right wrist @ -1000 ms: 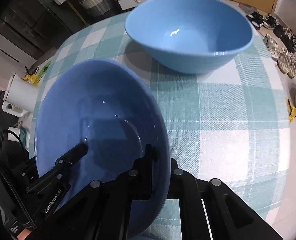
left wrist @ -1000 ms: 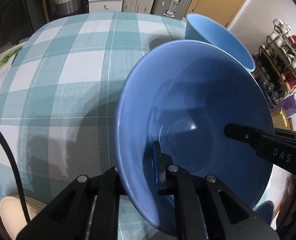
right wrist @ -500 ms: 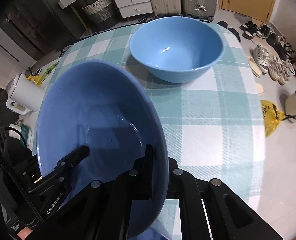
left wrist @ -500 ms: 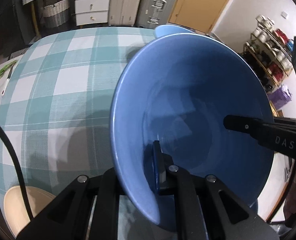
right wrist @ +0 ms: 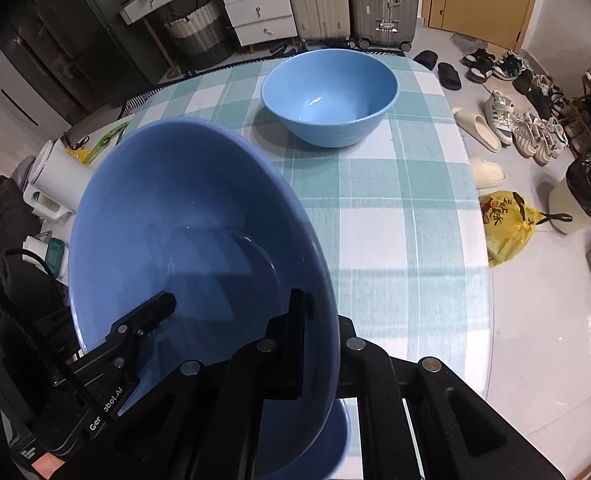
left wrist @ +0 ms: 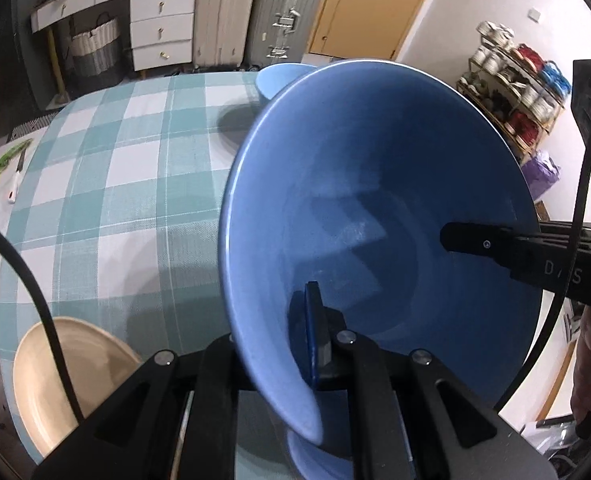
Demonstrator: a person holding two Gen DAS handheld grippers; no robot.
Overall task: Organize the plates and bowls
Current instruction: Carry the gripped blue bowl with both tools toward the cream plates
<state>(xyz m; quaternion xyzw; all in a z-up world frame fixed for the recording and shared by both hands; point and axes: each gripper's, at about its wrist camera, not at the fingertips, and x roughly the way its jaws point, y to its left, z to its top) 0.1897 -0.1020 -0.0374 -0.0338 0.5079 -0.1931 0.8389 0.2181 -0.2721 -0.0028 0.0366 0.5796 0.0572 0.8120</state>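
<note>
Bowl, dark blue, tilted — both grippers clamp its rim; lighter bowl ahead on checked tabletop, beige plate lower-left of left gripper.

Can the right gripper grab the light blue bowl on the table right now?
Probably not yet. The right gripper is shut on the rim of the dark blue bowl, and the left gripper grips that bowl too. The light blue bowl sits empty and uncovered farther across the table.
</note>
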